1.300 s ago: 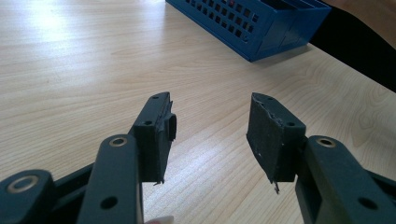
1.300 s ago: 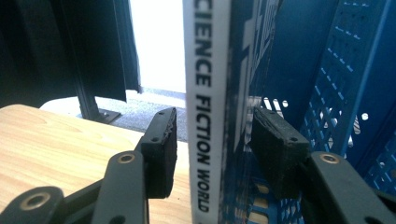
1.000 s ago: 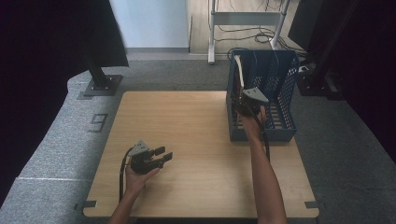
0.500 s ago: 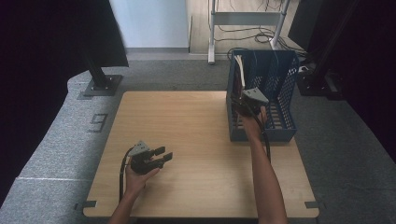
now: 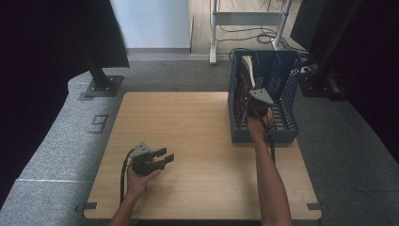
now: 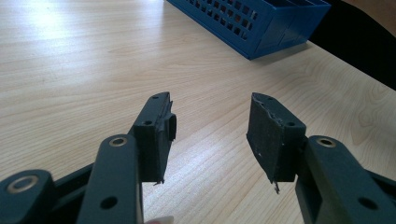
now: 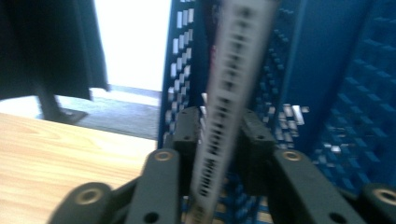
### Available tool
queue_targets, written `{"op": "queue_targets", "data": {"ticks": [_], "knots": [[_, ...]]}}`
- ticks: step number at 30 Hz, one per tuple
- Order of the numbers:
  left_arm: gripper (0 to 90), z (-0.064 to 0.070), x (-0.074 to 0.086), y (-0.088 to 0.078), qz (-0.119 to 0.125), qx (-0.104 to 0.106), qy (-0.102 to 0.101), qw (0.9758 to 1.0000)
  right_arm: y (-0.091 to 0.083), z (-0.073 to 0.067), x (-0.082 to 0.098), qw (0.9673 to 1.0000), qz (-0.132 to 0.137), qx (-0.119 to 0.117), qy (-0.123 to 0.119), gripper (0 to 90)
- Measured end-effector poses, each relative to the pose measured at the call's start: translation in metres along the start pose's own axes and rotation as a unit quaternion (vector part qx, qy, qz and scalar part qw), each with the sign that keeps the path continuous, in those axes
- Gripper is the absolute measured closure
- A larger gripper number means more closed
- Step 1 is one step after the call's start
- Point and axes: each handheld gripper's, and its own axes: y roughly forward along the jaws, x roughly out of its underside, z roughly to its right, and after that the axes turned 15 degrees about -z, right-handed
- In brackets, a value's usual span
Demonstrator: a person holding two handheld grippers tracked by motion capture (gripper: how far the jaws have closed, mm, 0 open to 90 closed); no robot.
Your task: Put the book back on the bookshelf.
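Gripping a book in the blue rack

Our right gripper (image 7: 217, 135) had just been closing and clamped a pale-spined book (image 7: 229, 93) standing inside the blue rack (image 5: 282, 134); our left gripper (image 6: 210, 135) rested unclenched, holding nothing, over the table (image 5: 188, 122).

"9" on the grey floor mat (image 5: 98, 123)

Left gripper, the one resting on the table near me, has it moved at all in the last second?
No. The left gripper sits at the same spot on the wooden table, equally far from the blue basket.
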Motion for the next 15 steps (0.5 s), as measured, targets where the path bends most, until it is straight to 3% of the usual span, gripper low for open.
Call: {"op": "queue_targets", "data": {"ticks": [5, 8, 15], "knots": [[49.7, -0.0005, 0.0, -0.0003, 0.001, -0.002, 0.0, 1.0, -0.0008, 0.0035, 0.0005, 0.9999, 0.003, 0.013, 0.01, 80.5], [49.7, -0.0012, 0.0002, -0.0011, 0.002, -0.002, -0.001, 1.0, 0.0001, 0.0018, 0.0006, 0.9993, 0.008, 0.034, 0.016, 81.4], [49.7, -0.0022, 0.0004, -0.0015, 0.003, -0.003, -0.002, 1.0, 0.0006, 0.0074, 0.0015, 0.9983, 0.011, 0.048, 0.032, 81.5]]}}
